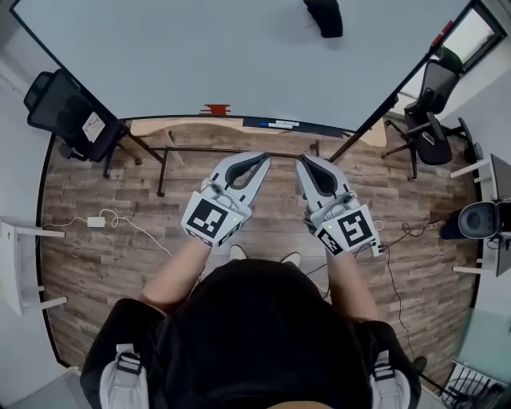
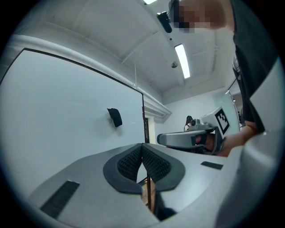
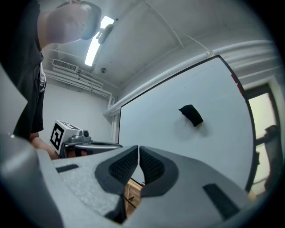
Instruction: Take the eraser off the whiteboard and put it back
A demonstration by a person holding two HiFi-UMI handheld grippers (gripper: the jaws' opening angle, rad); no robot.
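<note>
While both tools point level at the large white whiteboard (image 1: 200, 56) | left gripper (image 1: 262, 162): jaws together, empty | right gripper (image 1: 303, 164): jaws together, empty | black block eraser (image 1: 324, 17) stuck high on board, long axis near upright, 1 o'clock from right gripper, well apart | right nearer, likely

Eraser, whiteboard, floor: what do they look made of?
Eraser: black and matte with soft-looking edges, probably felt or foam, but too small to be sure.
Whiteboard: smooth, uniform pale surface with no visible texture, likely a coated panel.
Floor: brown planks with a grain pattern. It could be wood or wood-look laminate; the pictures don't show which.
</note>
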